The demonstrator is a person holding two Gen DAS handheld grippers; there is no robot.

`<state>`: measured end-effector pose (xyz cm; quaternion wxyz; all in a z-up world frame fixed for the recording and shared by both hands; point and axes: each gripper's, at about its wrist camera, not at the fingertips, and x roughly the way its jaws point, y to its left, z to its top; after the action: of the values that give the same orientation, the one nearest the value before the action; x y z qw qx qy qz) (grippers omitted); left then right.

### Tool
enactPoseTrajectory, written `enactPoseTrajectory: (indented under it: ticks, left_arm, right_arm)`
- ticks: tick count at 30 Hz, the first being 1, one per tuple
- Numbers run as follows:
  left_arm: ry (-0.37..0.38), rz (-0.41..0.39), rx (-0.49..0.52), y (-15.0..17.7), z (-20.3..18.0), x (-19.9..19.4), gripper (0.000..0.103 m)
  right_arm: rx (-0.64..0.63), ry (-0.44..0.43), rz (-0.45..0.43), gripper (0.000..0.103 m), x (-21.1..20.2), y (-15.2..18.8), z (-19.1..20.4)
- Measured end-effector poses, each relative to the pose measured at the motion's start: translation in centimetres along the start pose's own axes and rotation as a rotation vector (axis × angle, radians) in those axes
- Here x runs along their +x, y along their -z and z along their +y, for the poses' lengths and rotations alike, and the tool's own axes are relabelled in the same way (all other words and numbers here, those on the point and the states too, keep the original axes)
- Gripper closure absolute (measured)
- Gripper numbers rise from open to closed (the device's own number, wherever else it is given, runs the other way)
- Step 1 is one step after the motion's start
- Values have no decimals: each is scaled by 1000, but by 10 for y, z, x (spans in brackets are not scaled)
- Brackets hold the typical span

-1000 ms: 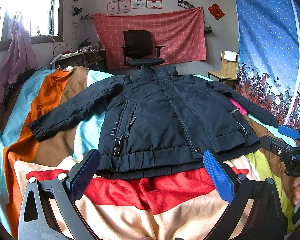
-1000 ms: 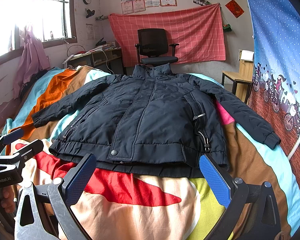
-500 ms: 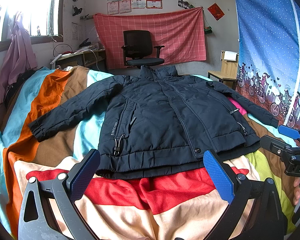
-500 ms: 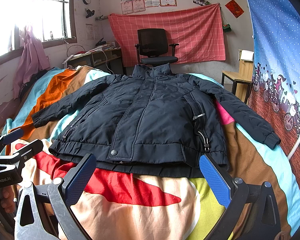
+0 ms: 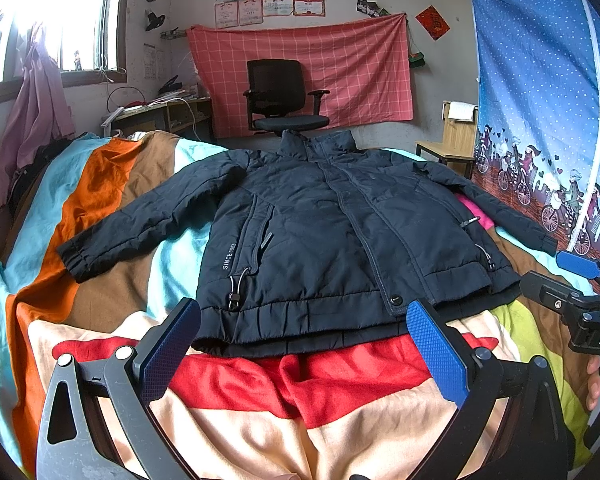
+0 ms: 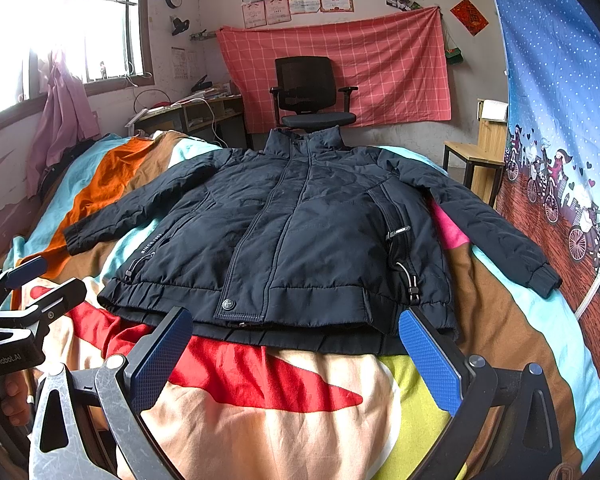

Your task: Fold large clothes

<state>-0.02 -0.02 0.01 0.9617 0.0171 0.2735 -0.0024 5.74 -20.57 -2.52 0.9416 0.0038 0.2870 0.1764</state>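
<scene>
Spread over the bed is a blanket of bold colour patches (image 5: pixel 112 184) in orange, brown, turquoise, red, peach and lime, and on it lies the dark navy padded jacket (image 5: pixel 332 240), front up and zipped, collar toward the far wall and hem toward the cameras. Its 2 sleeves are stretched out to either side, the one on the left of the view resting across the orange and brown stripes, the other reaching toward the blue curtain printed with cyclists (image 5: pixel 548 120). Just short of the hem, the left gripper (image 5: pixel 300 340) hovers above the red patch with its blue-padded fingers (image 5: pixel 168 348) spread wide and nothing between them. To its right, the right gripper (image 6: pixel 296 344) hangs likewise just before the hem, its blue pads (image 6: pixel 428 360) wide apart and empty. Behind the bed stand a black mesh office chair (image 6: pixel 312 92), a pink checked cloth pinned to the wall (image 6: pixel 380 64), a cluttered wooden desk (image 6: pixel 192 112) and a bright window (image 6: pixel 80 32).
</scene>
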Motion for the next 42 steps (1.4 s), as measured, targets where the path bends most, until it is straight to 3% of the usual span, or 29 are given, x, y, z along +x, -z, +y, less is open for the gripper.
enactPoseTrajectory:
  ticks: [15, 22, 28, 33, 36, 38, 42]
  left_arm:
    - [-57, 72, -44, -22, 27, 17, 2]
    - [-40, 90, 51, -71, 37, 28, 2]
    - [-56, 187, 47, -126, 53, 51, 2]
    - [-86, 227, 77, -166, 45, 87, 2]
    - [-85, 252, 59, -185, 34, 127, 2]
    - [-72, 247, 45, -195, 23, 156, 2]
    - [-1, 181, 53, -208, -3, 219, 2]
  right_arm:
    - [16, 107, 114, 0, 25, -14, -10]
    - [-5, 149, 133, 0, 48, -44, -13]
    - [11, 110, 132, 0, 71, -83, -17]
    - [21, 67, 154, 0, 104, -119, -28]
    - [62, -17, 234, 0, 129, -133, -46]
    - [121, -71, 288, 0, 144, -141, -67]
    - [176, -50, 350, 0, 155, -152, -107]
